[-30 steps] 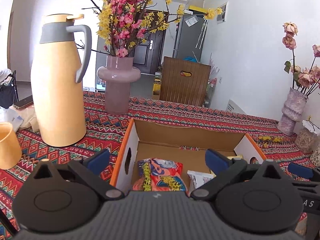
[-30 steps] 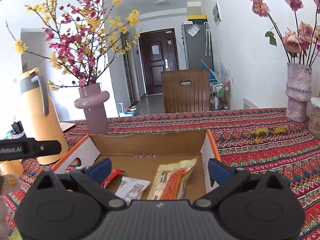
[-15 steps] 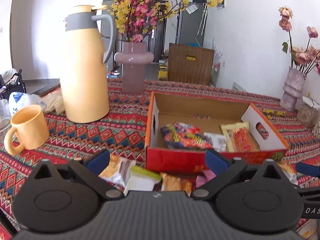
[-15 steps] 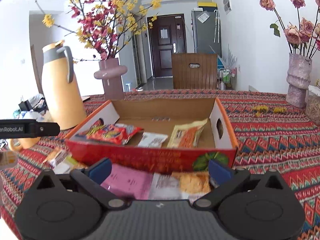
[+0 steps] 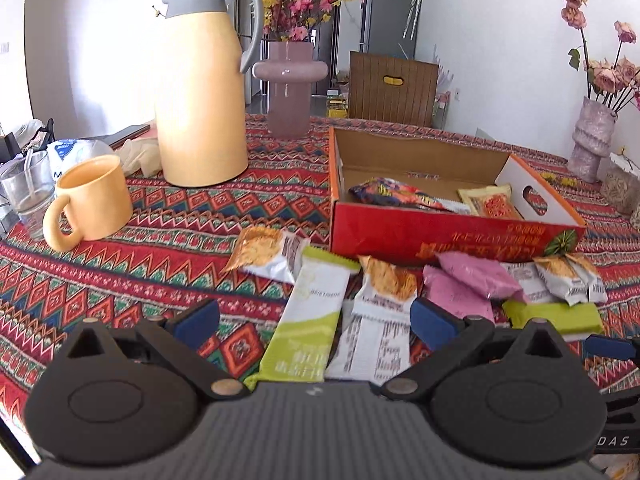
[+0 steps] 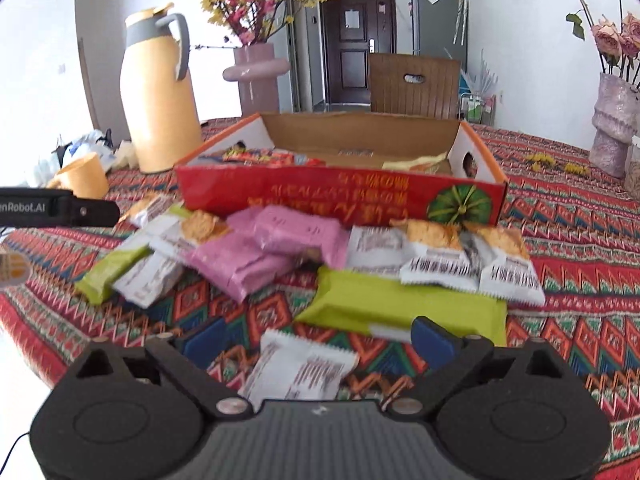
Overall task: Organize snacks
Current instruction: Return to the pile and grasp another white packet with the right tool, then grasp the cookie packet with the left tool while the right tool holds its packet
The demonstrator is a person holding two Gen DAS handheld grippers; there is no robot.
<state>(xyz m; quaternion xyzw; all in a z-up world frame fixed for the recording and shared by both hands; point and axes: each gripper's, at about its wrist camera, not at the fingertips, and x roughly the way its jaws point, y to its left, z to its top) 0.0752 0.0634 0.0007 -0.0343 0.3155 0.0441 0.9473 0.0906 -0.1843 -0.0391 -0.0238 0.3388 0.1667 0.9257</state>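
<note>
Our left gripper [image 5: 314,318] hung with its jaws spread wide and nothing between its blue pads, above a green bar wrapper [image 5: 304,324] and a white packet [image 5: 378,320] lying on the patterned tablecloth [image 5: 140,276]. Our right gripper [image 6: 316,338] also stood open and held nothing, though its jaws had just been closing a little; a white packet with a barcode [image 6: 300,364] lay on the cloth below the gap, and a second green bar [image 6: 400,304] lay just beyond the right pad.

The red cardboard box [image 6: 340,196] stood open-topped behind the loose snacks, its front wall printed with yellow characters that read upside down to us and a green-and-white round picture at one corner. Inside it we saw a multicoloured bag [image 5: 394,194] toward the left, a yellow-and-red packet [image 5: 490,202] toward the right, and a small white packet between them. The yellow mug [image 5: 90,204] near the left edge looked empty; what the tall yellow jug [image 5: 202,80] held we could not tell. A pink vase [image 5: 289,88] behind it carried pink and yellow blossom.

The loose snacks lay in a strip touching or just before the box front: two pink packets [image 6: 264,252] overlapping, several white packets with a golden cracker picture [image 6: 440,256], and the green bars. Their print was too blurred to read. On the left gripper's arm in the right view we read "nRobot.AI" [image 6: 24,208].
</note>
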